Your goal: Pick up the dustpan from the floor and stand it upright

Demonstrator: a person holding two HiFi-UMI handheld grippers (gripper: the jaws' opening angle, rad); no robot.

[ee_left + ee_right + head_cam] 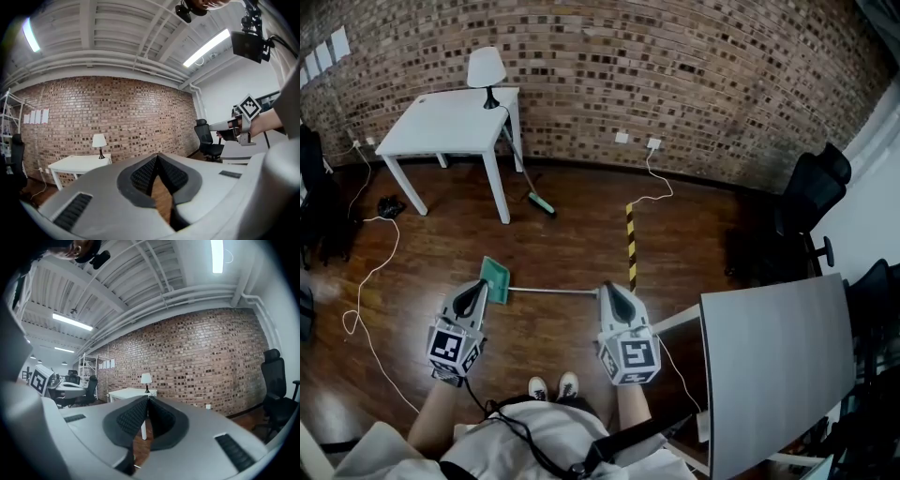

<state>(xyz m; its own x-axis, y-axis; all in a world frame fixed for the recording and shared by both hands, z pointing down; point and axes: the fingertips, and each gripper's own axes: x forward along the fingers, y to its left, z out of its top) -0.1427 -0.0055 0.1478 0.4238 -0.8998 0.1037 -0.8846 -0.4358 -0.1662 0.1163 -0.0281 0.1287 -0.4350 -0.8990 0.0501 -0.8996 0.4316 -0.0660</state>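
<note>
dustpan [496, 279]: apparently flat on floor [572, 248] | left claw [473, 290], right claw [608, 291]: closed

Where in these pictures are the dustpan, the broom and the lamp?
dustpan [495, 278]: head view, on its green pan, lying on the floor.
broom [542, 203]: head view, on its green brush head.
lamp [486, 67]: head view, on its white shade.

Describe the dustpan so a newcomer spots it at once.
Start at the white table against the brick wall and come down the wood floor toward the person's shoes. The dustpan lies flat just ahead of them: green pan, long thin handle, unlike the green-headed broom leaning at the table.
</note>
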